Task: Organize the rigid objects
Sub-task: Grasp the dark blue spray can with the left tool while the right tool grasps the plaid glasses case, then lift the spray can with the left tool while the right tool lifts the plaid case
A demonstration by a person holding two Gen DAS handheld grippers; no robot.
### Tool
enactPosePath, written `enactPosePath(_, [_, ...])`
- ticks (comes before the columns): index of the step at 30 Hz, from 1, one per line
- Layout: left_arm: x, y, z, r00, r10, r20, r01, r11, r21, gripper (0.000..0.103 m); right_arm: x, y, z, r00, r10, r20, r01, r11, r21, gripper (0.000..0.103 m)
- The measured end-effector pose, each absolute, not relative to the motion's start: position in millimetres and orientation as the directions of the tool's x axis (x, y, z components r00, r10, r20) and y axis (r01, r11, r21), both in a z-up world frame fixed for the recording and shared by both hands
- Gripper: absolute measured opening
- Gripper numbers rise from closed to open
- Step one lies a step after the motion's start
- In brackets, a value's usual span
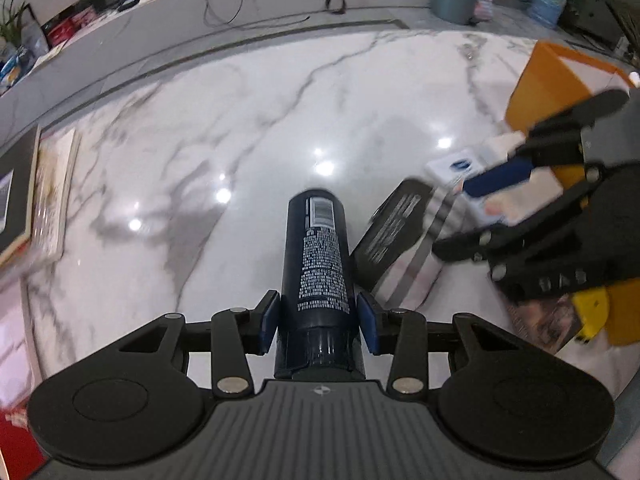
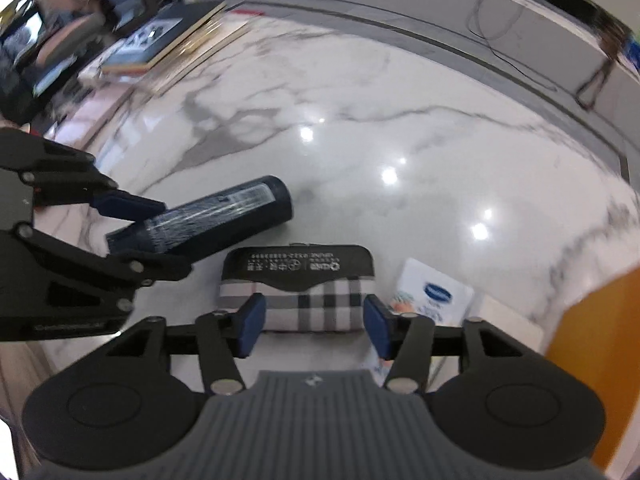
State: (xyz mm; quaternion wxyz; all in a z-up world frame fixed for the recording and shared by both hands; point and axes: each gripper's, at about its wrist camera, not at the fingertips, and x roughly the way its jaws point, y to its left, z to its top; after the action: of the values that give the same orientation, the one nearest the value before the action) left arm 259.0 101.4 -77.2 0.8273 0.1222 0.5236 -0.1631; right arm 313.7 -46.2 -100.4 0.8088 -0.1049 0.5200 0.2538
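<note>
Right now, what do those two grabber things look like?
Both look alike. The left gripper and the right gripper are made of black plastic bars joined by shiny silver pins. Each has two round black discs at the back and a grey ribbed plate in the middle with a small round emblem. The jaws end in dark blue pads.

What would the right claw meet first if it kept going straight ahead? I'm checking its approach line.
Probably the plaid case: it lies on the marble floor directly ahead of the open right claw, between its fingers' lines. How far off is unclear.
</note>
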Motion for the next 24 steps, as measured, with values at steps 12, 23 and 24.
enactPosePath(12, [254, 111, -104, 0.371, -0.124, -0.920, 0.416, 0.908, 0.045, 0.047, 347, -34, -125, 0.286, 0.237, -0.928, -0.312, 0.939, 0.144, 0.079])
enactPosePath(23, [238, 128, -105, 0.333, -0.164, -0.928, 0.441, 0.898, 0.000, 0.047, 324, 0, -127, 0.221, 0.315, -0.923, -0.541, 0.827, 0.153, 0.080])
enactPosePath(24, [235, 129, -106, 0.328, -0.170, -0.929, 0.445, 0.896, -0.006, 0.047, 318, 2, -127, 0.208, 0.318, -0.925, -0.573, 0.806, 0.148, 0.080])
